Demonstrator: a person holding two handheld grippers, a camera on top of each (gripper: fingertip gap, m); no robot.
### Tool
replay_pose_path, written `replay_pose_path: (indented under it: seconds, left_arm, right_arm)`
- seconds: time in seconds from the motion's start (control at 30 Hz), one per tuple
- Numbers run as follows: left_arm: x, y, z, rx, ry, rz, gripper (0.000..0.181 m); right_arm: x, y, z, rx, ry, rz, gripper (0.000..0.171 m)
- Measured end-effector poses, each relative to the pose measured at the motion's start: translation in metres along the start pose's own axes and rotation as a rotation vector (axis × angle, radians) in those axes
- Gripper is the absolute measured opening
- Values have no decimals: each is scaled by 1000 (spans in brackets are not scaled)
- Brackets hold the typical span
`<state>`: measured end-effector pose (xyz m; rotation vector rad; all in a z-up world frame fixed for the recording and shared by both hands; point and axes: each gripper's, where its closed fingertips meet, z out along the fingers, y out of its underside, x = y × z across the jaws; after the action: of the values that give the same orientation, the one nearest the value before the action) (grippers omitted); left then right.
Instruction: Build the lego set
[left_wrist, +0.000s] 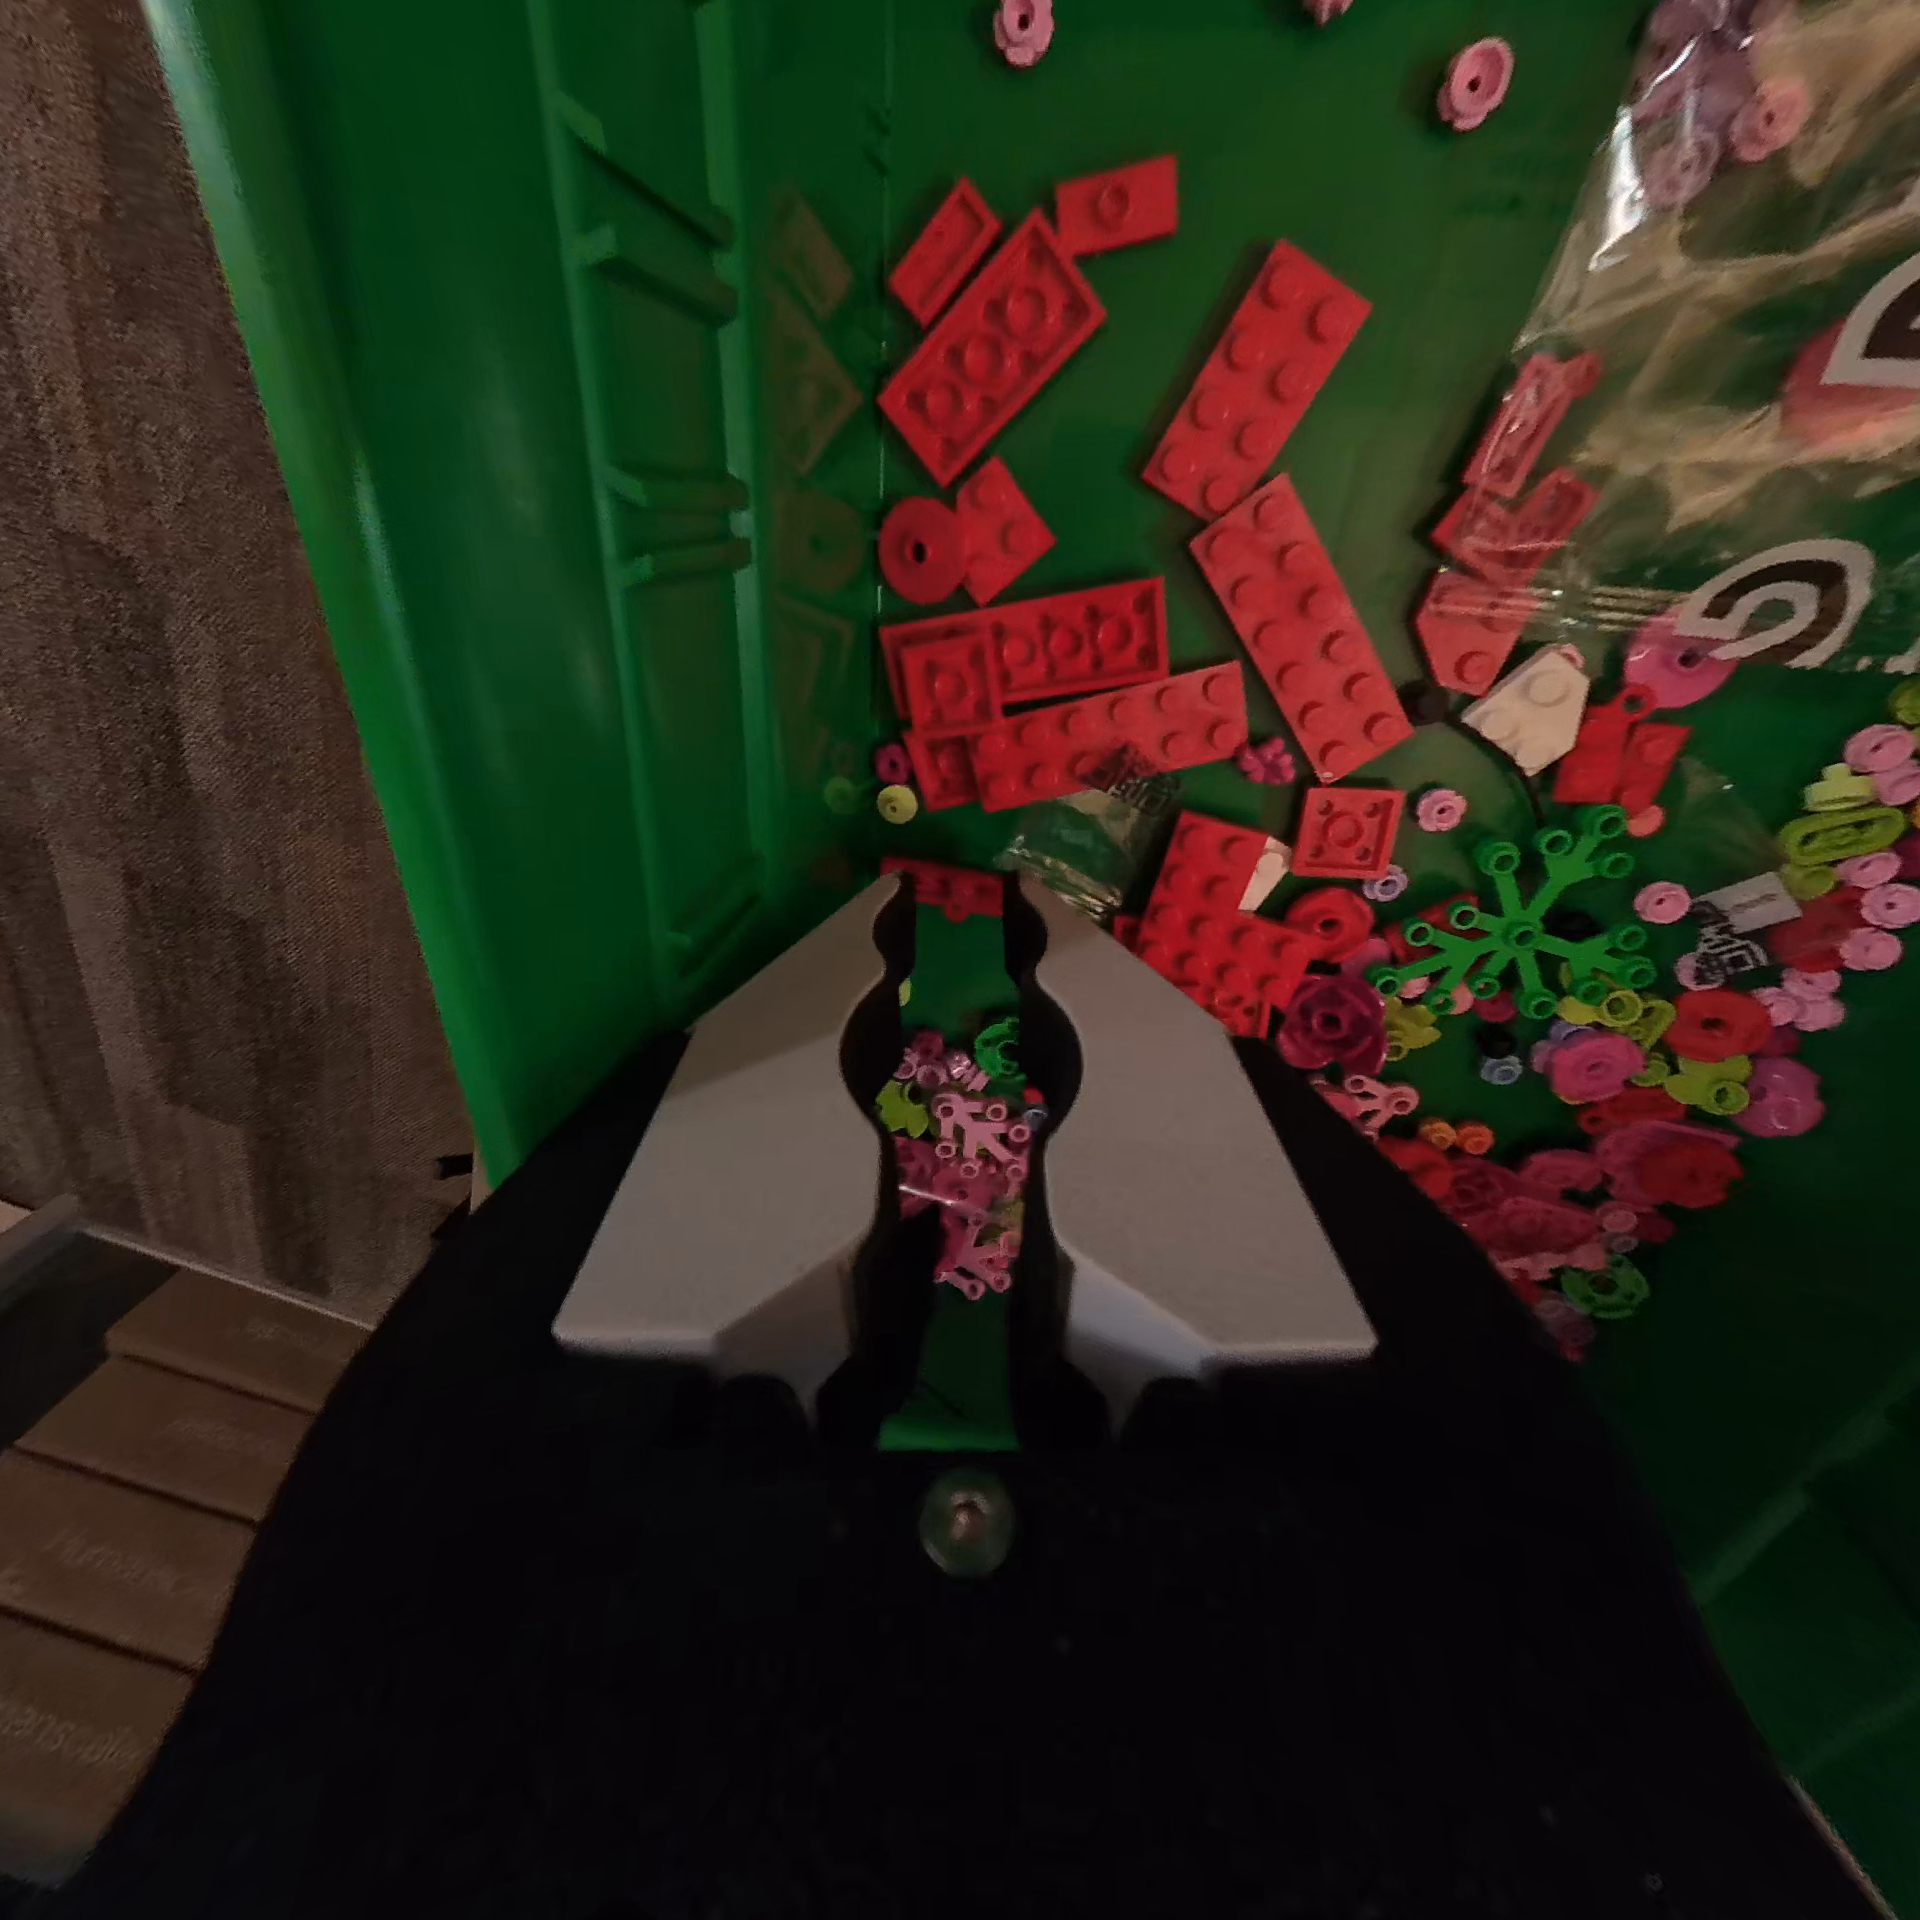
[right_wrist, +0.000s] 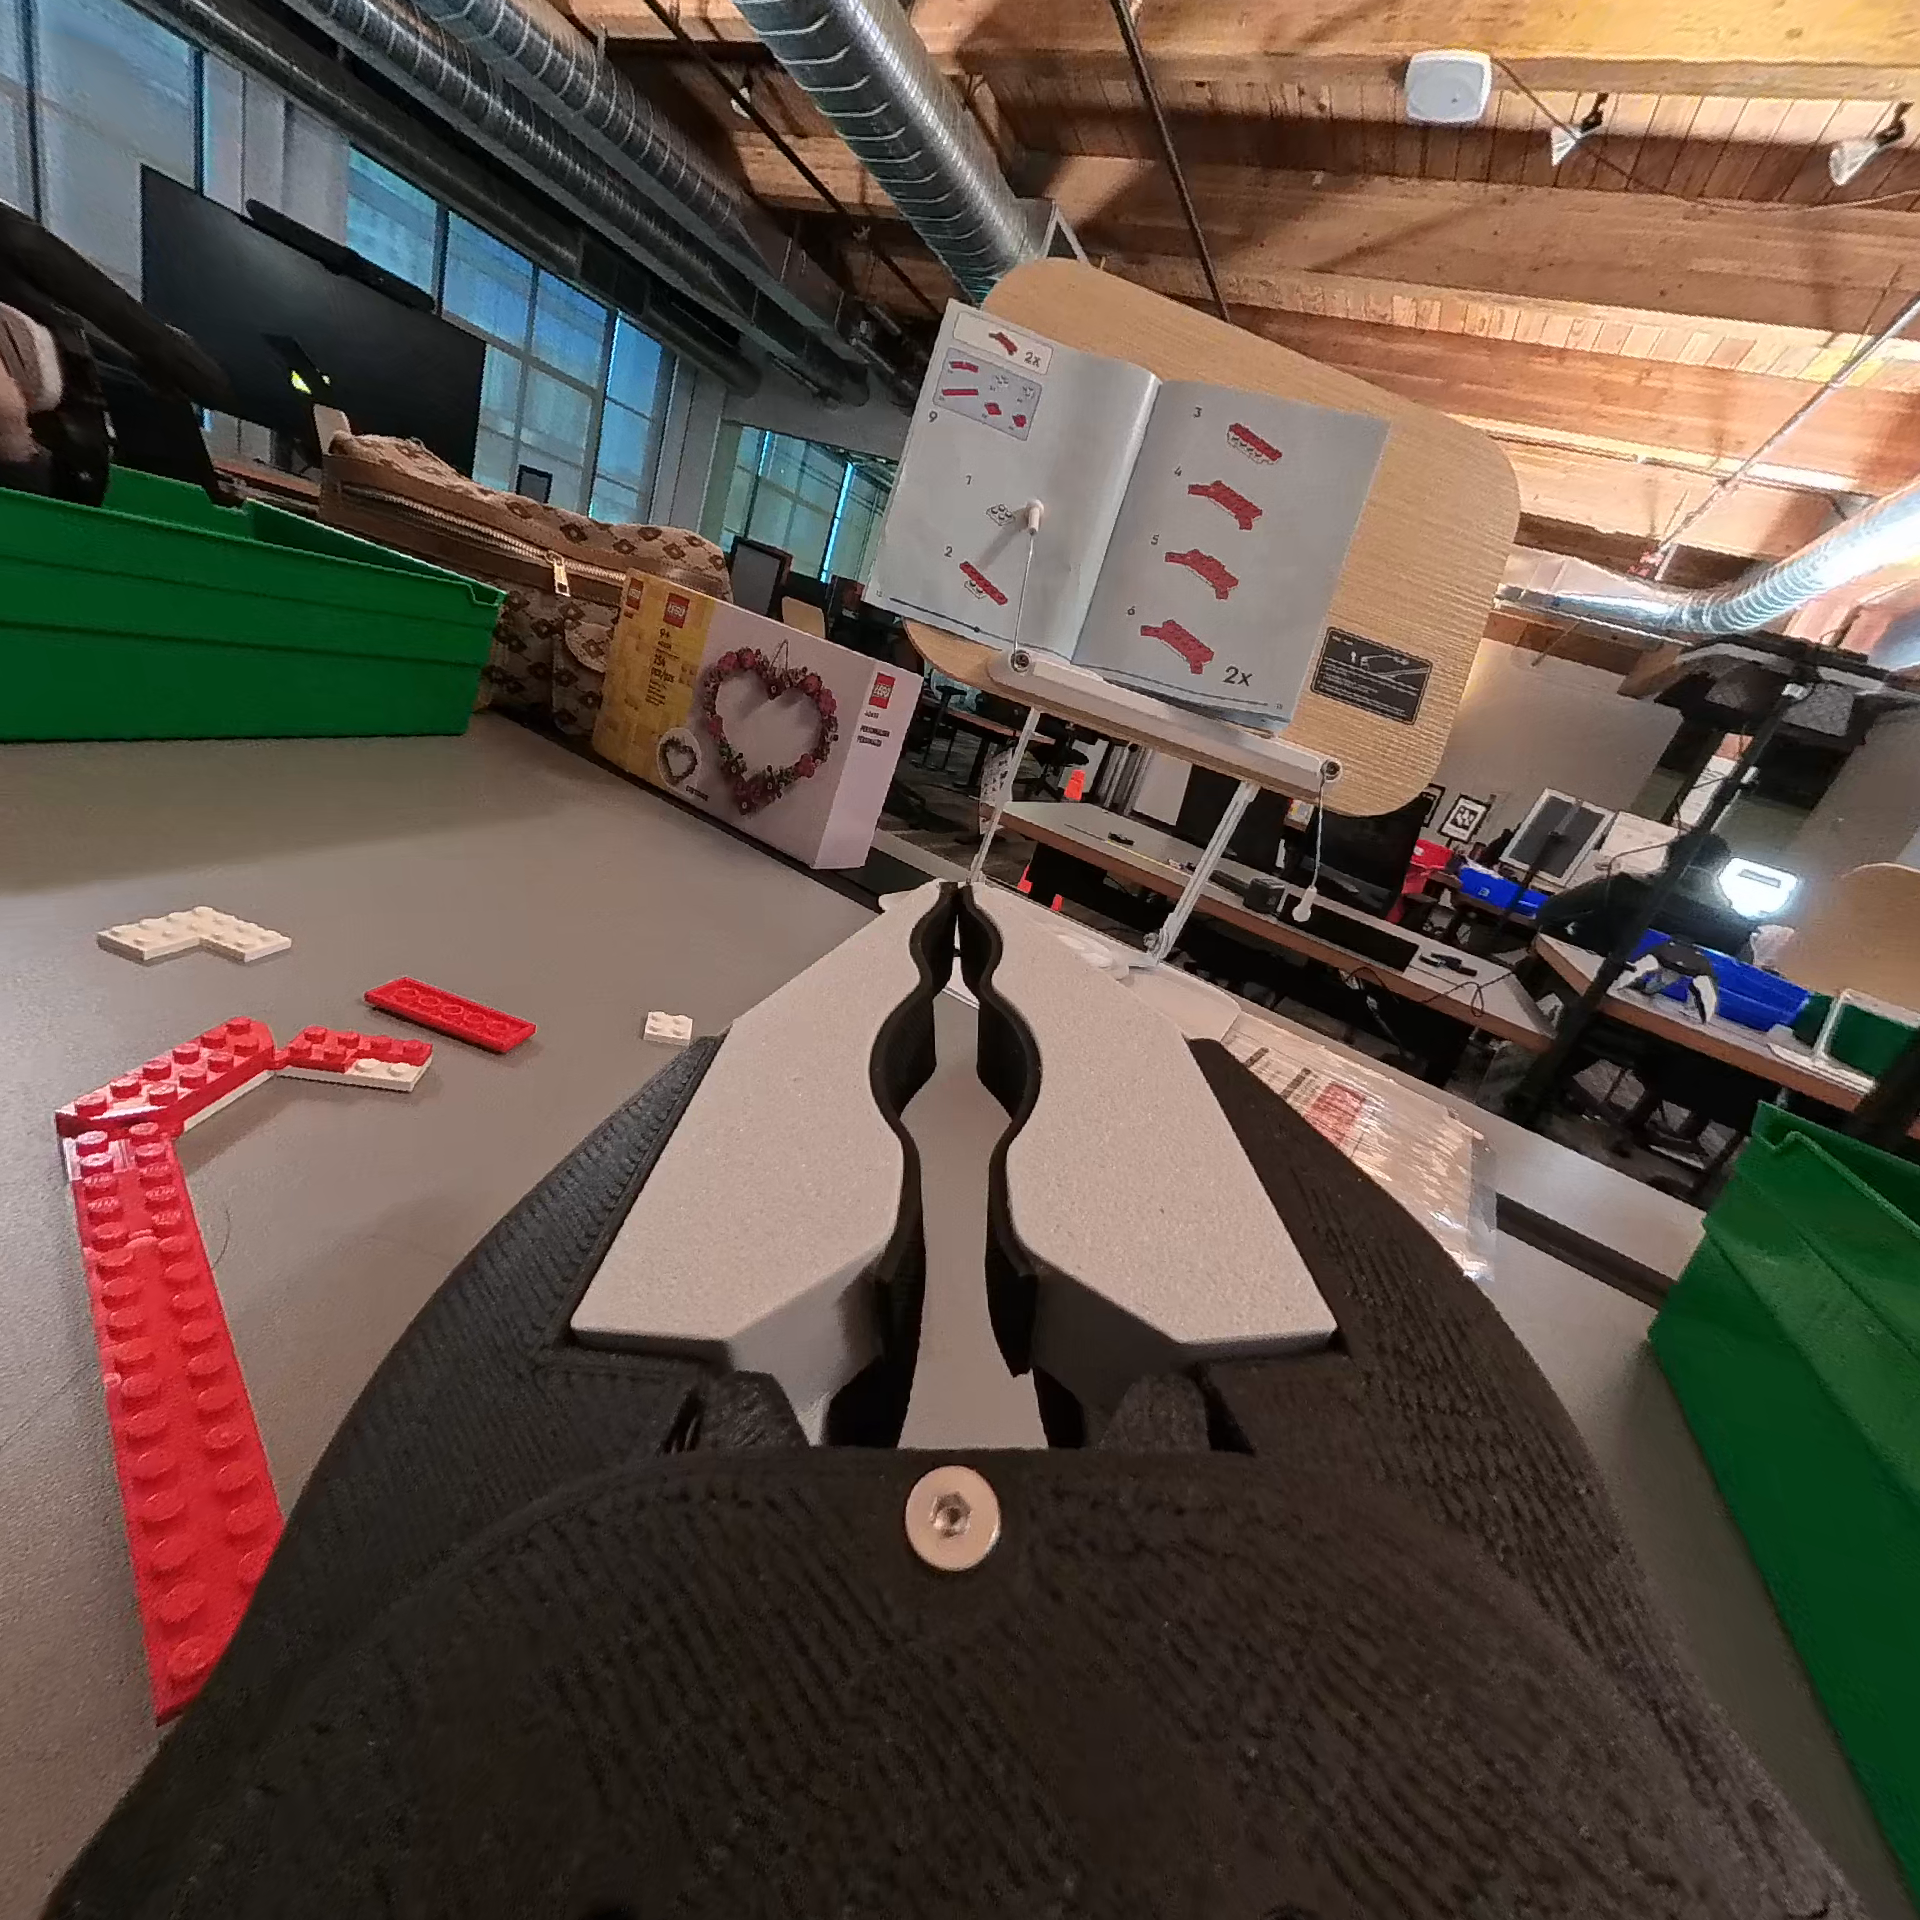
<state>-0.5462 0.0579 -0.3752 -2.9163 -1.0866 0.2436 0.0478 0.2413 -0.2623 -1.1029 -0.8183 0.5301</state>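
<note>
Lego pieces (left_wrist: 1288, 613) lying loose in a green bin (left_wrist: 644, 520), red flat ones up top, pink and green flower bits lower down, a clear bag (left_wrist: 1714, 343) on the right. Over on the grey table (right_wrist: 499, 831), a red L-shaped build (right_wrist: 166, 1226), a white piece (right_wrist: 192, 932), an open booklet (right_wrist: 1132, 520) on a wooden stand, a box (right_wrist: 758, 717) with a heart picture. Big room behind, wood ceiling, silver pipes. Left gripper (left_wrist: 958, 894) hanging over the bin, pointing down, jaws a little apart, holding nothing. Right gripper (right_wrist: 958, 896) low over the table, pointing at the booklet, tips together, empty.
</note>
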Motion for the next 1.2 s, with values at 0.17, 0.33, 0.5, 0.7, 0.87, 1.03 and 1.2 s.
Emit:
replay_pose_path:
  seconds: [0.17,0.33,0.5,0.7,0.87,1.03,1.2]
  left_arm:
    - [4,6,1,-33,28,-28,15]
    - [7,-2,-2,3,68,-134,13]
    - [7,4,-4,-13,63,-258,14]
    - [2,13,1,-51,-50,82,0]
    - [12,9,-20,37,-125,857,2]
    - [18,25,-23,51,-160,1336,11]
    - [12,30,-18,-20,-88,1369,25]
  right_arm:
    - [0,0,0,4,-3,6,0]
    - [-1,-1,0,7,-6,11,0]
    - [0,-2,-1,11,-3,21,0]
    - [1,-4,-3,25,-11,51,0]
    - [-1,-5,-3,37,-30,83,0]
    - [1,-5,-4,39,-27,96,0]
    - [2,-5,-3,37,-20,91,0]
